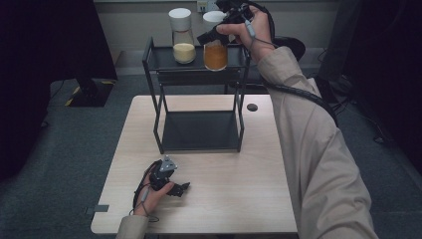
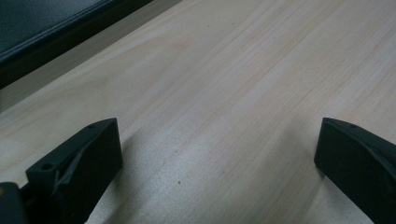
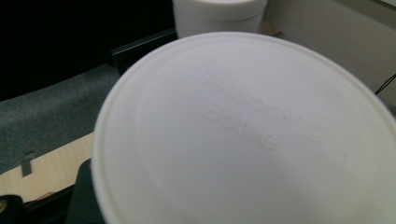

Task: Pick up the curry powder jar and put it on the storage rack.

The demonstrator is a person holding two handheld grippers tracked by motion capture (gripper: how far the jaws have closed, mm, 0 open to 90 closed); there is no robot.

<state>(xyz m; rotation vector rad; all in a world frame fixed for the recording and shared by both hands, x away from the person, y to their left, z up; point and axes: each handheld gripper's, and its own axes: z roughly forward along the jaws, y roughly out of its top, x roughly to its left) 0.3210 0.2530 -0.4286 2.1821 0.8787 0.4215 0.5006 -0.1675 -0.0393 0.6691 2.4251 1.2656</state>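
High view, top center: right gripper [image 1: 211, 36] is clamping the orange-filled jar [image 1: 215, 56] w/ jaws pinching its neck, at the rack [image 1: 152, 59] top shelf beside the yellow-filled jar [image 1: 184, 52]. Right gripper view is showing embossed lettering on the white lid [image 3: 247, 130], blurred. Lower left, left gripper [image 1: 180, 189] is resting on the table [image 1: 239, 199]; left gripper view is showing jaws spread wide, nothing between.

jar held: orange-brown contents [image 1: 215, 56], white lid [image 3: 247, 135]
second jar: pale yellow contents [image 1: 184, 52], white lid [image 1: 179, 19]
rack: black [image 1: 158, 127]
table: light wood grain [image 1: 239, 199]
sleeve: beige [image 1: 313, 149]
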